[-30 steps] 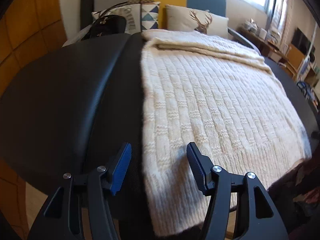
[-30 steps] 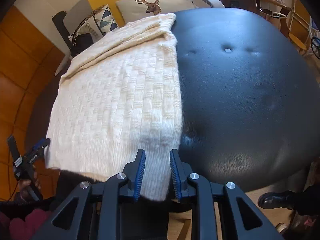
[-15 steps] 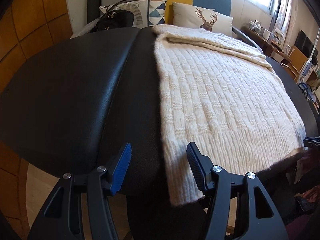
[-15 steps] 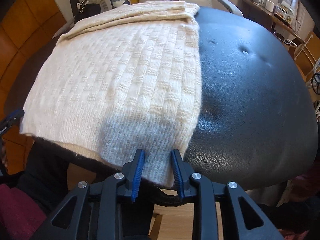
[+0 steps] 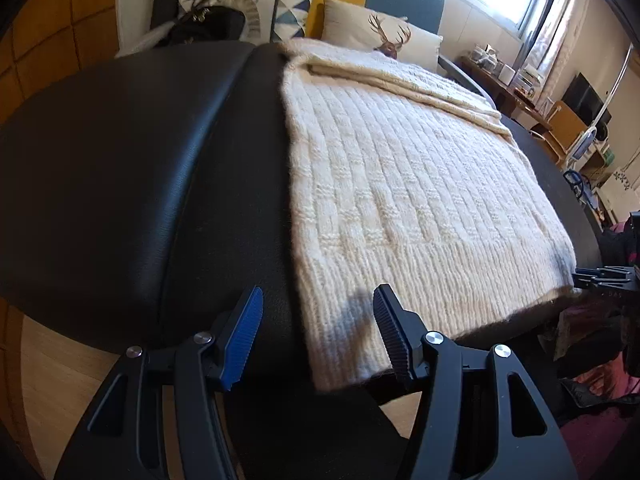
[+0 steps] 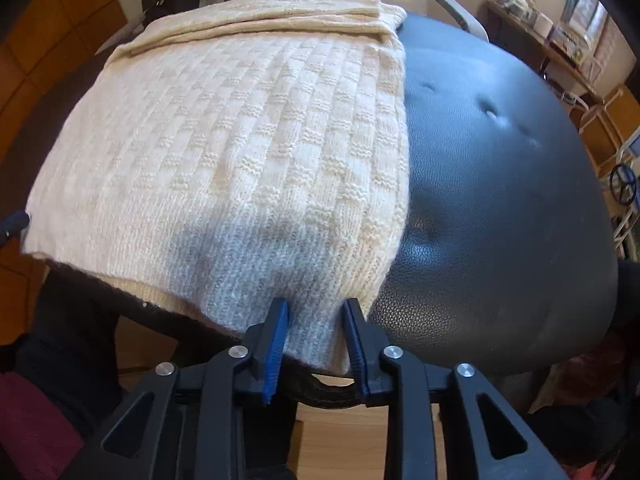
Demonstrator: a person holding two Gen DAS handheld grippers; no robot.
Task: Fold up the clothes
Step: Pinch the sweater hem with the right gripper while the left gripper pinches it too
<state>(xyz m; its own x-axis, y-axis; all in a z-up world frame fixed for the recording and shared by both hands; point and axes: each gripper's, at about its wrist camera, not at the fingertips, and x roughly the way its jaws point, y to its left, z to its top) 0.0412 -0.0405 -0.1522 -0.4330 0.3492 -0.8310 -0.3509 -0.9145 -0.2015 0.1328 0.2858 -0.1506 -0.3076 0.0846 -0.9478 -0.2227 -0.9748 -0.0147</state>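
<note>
A cream knitted sweater (image 5: 400, 184) lies flat on a black leather seat (image 5: 120, 160), with its ribbed hem at the near edge. My left gripper (image 5: 318, 292) stands open over the hem's near left corner, and cloth lies under the gap beside its right finger. In the right wrist view the sweater (image 6: 240, 140) fills the left half. My right gripper (image 6: 316, 305) straddles the hem's near right corner. Its jaws are closing with the cloth between them, and the knit there looks flat, not pinched.
The bare black leather (image 6: 500, 200) stretches to the right of the sweater. Behind are a deer pillow (image 5: 380, 36), a patterned pillow (image 5: 280, 12) and a black handbag (image 5: 208, 26). Wood floor (image 5: 60, 380) shows below the seat's edge. A cluttered desk (image 5: 512, 76) stands far right.
Both views have tilted down and drawn nearer to the hem. The right gripper has shifted along the hem towards the sweater's right corner. The left jaws stand as wide as before.
</note>
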